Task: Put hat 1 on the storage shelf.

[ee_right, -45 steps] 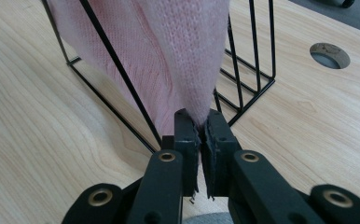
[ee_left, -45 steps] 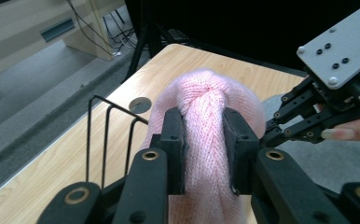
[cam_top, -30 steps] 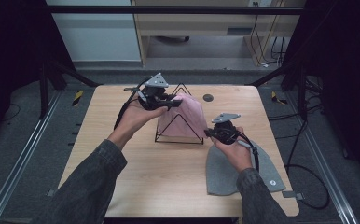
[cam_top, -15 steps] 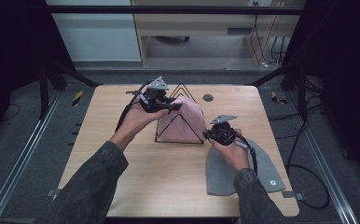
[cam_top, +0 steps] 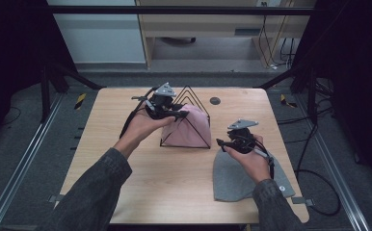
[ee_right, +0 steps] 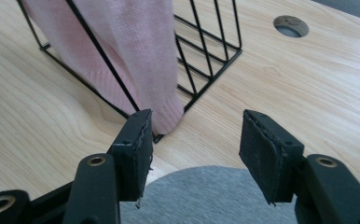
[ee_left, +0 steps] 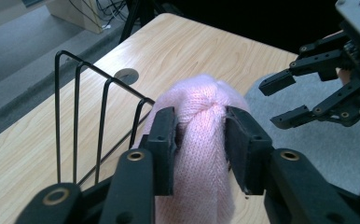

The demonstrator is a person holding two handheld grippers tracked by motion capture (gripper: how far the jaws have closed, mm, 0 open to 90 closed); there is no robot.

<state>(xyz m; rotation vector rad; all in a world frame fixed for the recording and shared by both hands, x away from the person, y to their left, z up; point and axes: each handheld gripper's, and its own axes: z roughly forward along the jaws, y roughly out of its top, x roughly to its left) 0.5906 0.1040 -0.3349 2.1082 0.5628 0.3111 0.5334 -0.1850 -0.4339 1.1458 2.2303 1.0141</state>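
A pink knit hat is draped over a black wire rack at the middle of the table. My left gripper sits on its crown. In the left gripper view the pads still pinch the bunched crown, though the jaws have just been opening. My right gripper hangs by the rack's right foot, above the edge of a flat grey hat. Its jaws have just been opening and stand open with nothing between them. The pink hem lies just beyond the left pad.
The wooden table has a round cable hole behind the rack. The rack's bare wires stand close ahead of my right gripper. The person's sleeved forearms come in from the bottom. Dark frame posts flank the table.
The right gripper's jaws have spread apart and the hand has shifted slightly away from the pink hat. The left gripper's jaws have widened a little on the crown.
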